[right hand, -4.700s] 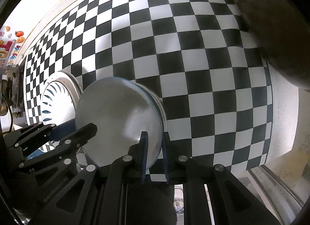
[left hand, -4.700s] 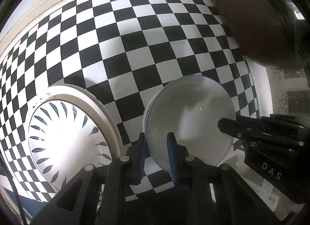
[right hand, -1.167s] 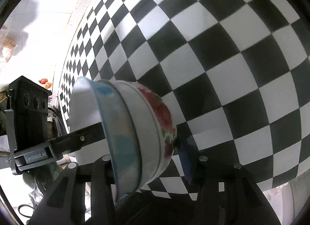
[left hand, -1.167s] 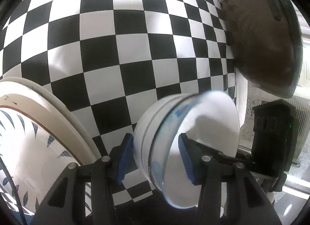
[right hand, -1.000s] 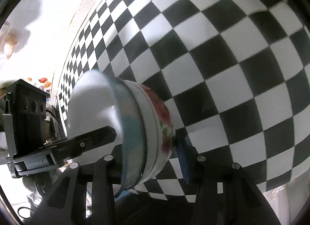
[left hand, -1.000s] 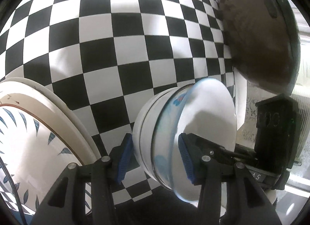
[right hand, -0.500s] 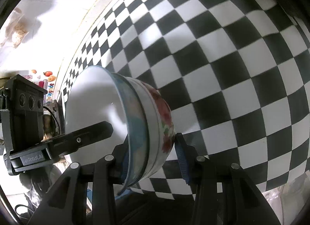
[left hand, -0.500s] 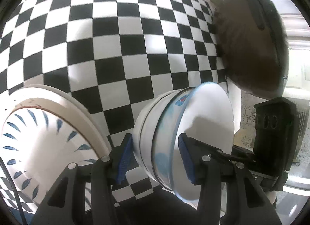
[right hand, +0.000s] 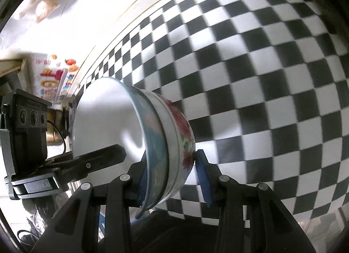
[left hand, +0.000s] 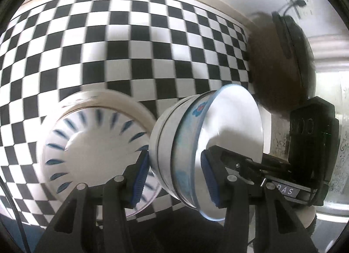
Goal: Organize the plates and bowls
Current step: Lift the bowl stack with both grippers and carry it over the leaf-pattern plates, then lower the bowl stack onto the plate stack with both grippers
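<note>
While both the left gripper (left hand: 175, 172) and right gripper (right hand: 172, 176) clamp the stacked bowls (left hand: 196, 144) above the checkered surface (left hand: 109, 46), stacking looks done. Setting them down beside the plate (left hand: 91, 148) remains.

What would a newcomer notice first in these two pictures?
First, the nested bowls, the outer one with red flowers, held between the left hand-held gripper and the right hand-held gripper above the black-and-white checkered cloth. Next, the white plate with blue leaf marks, lying left of the bowls.

Left claw (left hand: 175, 177) and right claw (right hand: 172, 177) both clamped, fingers facing.
</note>
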{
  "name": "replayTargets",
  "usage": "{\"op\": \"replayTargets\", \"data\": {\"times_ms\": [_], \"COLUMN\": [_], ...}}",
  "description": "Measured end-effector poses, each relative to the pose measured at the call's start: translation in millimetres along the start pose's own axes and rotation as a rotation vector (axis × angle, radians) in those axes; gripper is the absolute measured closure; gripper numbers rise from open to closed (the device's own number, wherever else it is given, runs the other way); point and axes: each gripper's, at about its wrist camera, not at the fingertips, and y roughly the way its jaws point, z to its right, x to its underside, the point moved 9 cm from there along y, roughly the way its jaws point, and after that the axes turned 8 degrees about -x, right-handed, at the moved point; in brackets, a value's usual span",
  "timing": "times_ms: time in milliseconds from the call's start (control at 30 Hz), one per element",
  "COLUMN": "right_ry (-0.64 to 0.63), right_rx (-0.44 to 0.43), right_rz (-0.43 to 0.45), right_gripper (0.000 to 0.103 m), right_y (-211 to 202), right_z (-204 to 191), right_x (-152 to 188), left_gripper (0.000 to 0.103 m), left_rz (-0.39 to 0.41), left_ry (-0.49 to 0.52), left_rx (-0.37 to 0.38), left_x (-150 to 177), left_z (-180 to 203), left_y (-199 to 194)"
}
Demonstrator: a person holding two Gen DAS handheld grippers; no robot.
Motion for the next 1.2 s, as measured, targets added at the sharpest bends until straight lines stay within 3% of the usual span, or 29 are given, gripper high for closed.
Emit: {"op": "replayTargets", "data": {"times_ms": [333,600,767,1200], "right_ry": [-0.1,-0.127,-0.142,-0.155], "right_rx": [0.017,0.031,0.049,0.08], "right_rz": [-0.102,-0.176,-0.205,-0.189], "right_gripper": [0.063,0.063,0.064,0.065], "right_y": [85,128,141,124], "right_z": [-65,-61,-54,-47], "right_x": [0,24,34,34], "left_gripper": [0.059,0.059,0.059,0.059], "left_rz": [0.039,0.054,0.056,0.041], "left_ry": [-0.104,-0.158,-0.175,-0.197], "left_rx": [-0.018,-0.032,-0.033,-0.009], "left_x": [14,17,17,25], "left_z": [-56,-92,-105,-110], "left_y": [-13,-6,-3,0]}}
